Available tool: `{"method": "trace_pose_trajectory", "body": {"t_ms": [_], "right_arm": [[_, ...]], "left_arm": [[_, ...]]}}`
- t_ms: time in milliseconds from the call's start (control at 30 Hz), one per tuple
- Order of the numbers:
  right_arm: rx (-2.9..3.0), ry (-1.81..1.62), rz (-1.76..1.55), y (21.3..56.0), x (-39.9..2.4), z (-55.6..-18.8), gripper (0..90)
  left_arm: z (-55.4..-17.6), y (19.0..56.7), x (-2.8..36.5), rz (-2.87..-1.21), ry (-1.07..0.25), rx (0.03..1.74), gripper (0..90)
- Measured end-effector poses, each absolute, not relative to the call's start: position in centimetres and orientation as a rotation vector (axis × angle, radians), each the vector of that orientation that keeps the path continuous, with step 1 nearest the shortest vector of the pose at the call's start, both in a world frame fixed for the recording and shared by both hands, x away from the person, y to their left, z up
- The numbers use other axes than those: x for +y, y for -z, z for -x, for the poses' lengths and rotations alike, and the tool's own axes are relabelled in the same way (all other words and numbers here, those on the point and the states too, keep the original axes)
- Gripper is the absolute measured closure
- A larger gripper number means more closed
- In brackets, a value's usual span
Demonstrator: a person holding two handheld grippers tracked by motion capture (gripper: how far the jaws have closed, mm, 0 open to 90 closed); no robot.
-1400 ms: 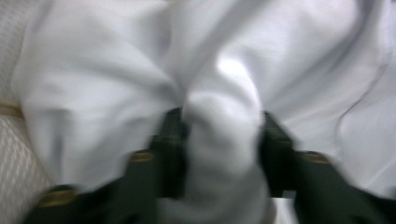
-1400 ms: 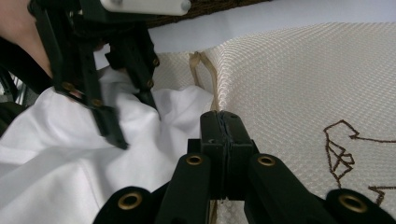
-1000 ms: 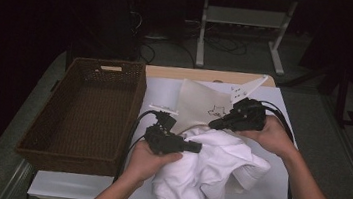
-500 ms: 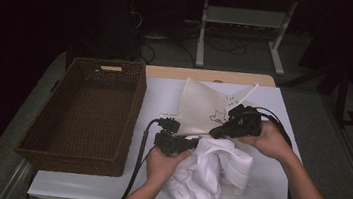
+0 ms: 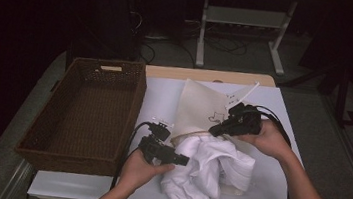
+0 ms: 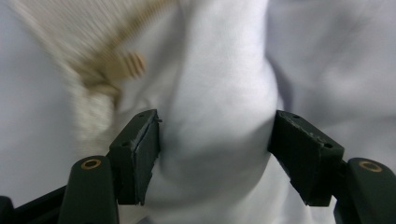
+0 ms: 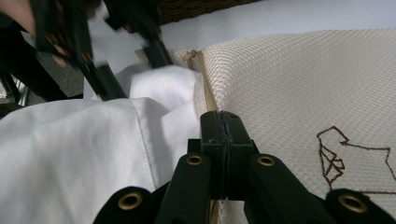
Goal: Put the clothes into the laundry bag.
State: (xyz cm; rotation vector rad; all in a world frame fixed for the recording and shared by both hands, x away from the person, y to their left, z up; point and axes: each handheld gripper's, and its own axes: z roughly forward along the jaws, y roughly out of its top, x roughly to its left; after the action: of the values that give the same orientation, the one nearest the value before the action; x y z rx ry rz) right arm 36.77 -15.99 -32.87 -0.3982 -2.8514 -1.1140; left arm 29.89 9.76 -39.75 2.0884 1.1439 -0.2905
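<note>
While the right claw (image 5: pixel 214 130) stays out of the stuffing itself, it pinches the rim of the cream mesh bag (image 5: pixel 198 109), its jaws shut tight on the bag's edge right at the mouth, as the right gripper view shows (image 7: pixel 224 135). The white garment (image 5: pixel 209 171) lies bunched on the tabletop (image 5: pixel 265 190), its upper end touching that mouth and its bulk trailing toward the person, so its long axis runs from the near edge of the tabletop up into the bag. The left claw (image 5: pixel 183 159) is the nearer one to the cloth: it sits at the garment's left flank, pointing right into it. In the left gripper view a thick fold of the white garment (image 6: pixel 219 140) bulges between the jaws, which have just been opening and now stand wide, pads at either side of the fold rather than squeezing it. The bag's ribbed rim (image 6: pixel 107 70) shows up and to the left of that fold, so the opening lies ahead of the left claw. My reading is that the next push must travel away from the person along the garment's length. The wicker basket (image 5: pixel 88 109) stands well to the left, apart from all this.
</note>
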Motion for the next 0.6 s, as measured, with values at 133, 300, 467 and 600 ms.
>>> {"method": "trace_pose_trajectory", "body": {"t_ms": [133, 300, 467, 600], "right_arm": [[-2.855, 1.096, 0.367, 33.4, -15.2, -36.9, 88.9], [-2.842, 1.097, 0.331, 33.4, -14.7, -36.8, 88.9], [-2.835, 1.124, 0.287, 32.3, -14.5, -36.1, 89.0], [-2.854, 1.139, 0.304, 31.8, -14.8, -35.9, 89.0]], "left_arm": [[-29.9, 41.4, 9.1, -2.037, 0.339, 1.106, 62.7], [-29.3, 41.0, 8.6, -1.879, 0.396, 1.076, 77.8], [-29.8, 41.2, 7.4, -1.784, 0.356, 1.137, 77.8], [-30.6, 41.2, 6.2, -1.723, 0.203, 1.198, 77.3]]}}
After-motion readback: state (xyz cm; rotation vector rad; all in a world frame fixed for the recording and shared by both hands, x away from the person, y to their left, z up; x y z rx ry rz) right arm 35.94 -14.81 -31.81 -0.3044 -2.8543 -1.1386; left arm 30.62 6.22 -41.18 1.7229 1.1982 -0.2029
